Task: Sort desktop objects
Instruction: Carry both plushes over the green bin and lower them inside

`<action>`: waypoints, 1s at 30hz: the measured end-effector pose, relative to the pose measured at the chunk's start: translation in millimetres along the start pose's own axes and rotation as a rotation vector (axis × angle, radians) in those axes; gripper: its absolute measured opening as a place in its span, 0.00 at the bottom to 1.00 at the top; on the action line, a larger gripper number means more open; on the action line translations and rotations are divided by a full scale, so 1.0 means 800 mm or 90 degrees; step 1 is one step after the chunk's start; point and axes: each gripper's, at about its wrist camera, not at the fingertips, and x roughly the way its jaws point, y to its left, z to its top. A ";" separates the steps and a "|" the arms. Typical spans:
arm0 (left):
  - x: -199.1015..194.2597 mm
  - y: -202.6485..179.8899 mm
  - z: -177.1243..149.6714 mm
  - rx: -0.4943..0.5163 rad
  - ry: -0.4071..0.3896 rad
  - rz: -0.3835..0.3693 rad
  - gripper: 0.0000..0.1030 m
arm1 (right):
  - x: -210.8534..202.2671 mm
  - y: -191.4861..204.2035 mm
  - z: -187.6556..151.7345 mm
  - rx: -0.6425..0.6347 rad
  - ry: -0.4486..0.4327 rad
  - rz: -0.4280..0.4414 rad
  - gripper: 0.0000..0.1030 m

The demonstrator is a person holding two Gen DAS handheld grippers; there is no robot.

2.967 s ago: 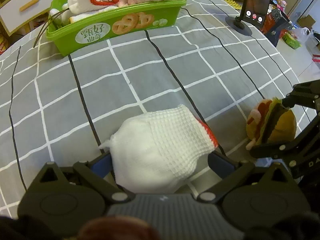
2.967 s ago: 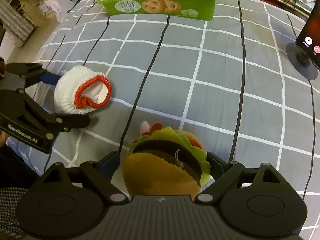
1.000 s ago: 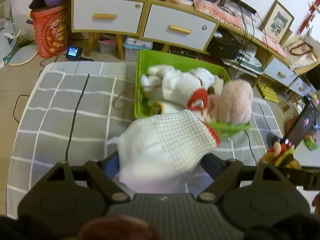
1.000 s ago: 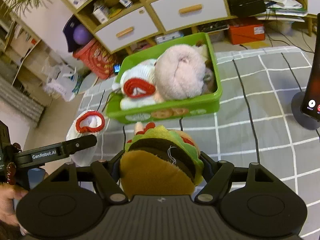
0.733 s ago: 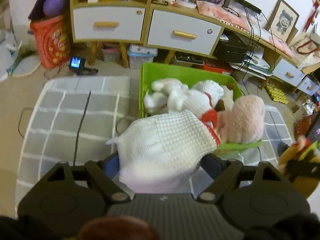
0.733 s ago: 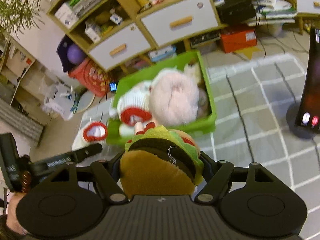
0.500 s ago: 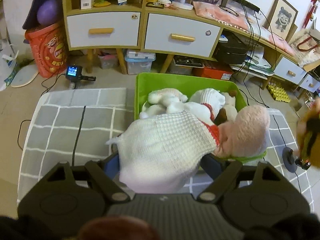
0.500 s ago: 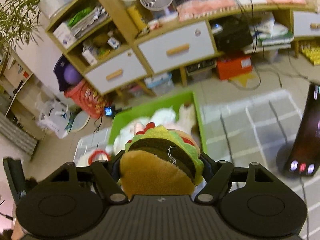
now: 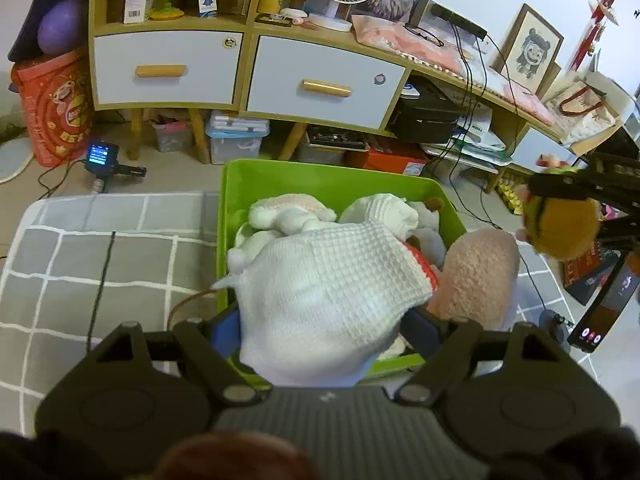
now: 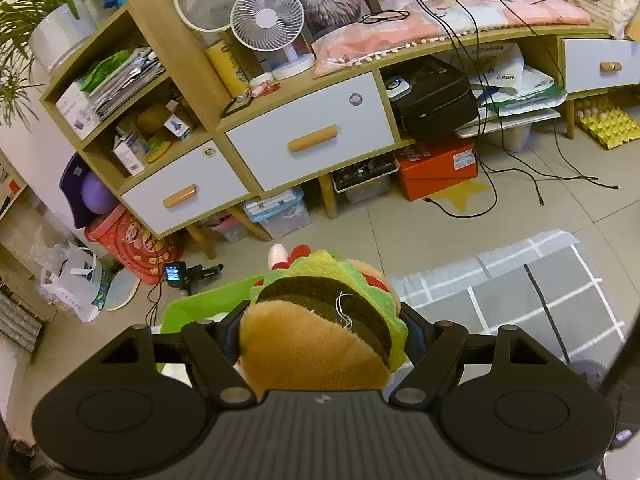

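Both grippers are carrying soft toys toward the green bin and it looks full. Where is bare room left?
The green bin has bare floor only along its far wall; plush toys, including the pink plush, crowd the rest. The grey checked cloth left of the bin is bare.

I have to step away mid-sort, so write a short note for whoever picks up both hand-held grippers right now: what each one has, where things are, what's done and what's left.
Left hand-held gripper: clamped on a white knitted pouch with a red rim, held over the green bin.
Right hand-held gripper: clamped on the plush burger, in the air near the bin's far end.
Bin: sits on the grey checked cloth, already holding white knitted pieces and a pink plush.
Done: both items picked up and carried to the bin.
Left: release the pouch into the bin, then the burger, likely in the free far corner.
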 end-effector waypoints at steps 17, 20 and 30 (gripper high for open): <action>0.023 0.036 -0.003 -0.028 -0.025 -0.054 0.79 | 0.096 0.032 -0.013 -0.021 0.026 0.042 0.71; 0.026 0.033 -0.003 -0.014 -0.033 -0.049 0.79 | 0.106 0.034 -0.019 -0.022 0.034 0.032 0.70; 0.038 0.028 -0.006 0.017 -0.022 -0.046 0.78 | 0.124 0.032 -0.031 -0.030 0.037 0.011 0.69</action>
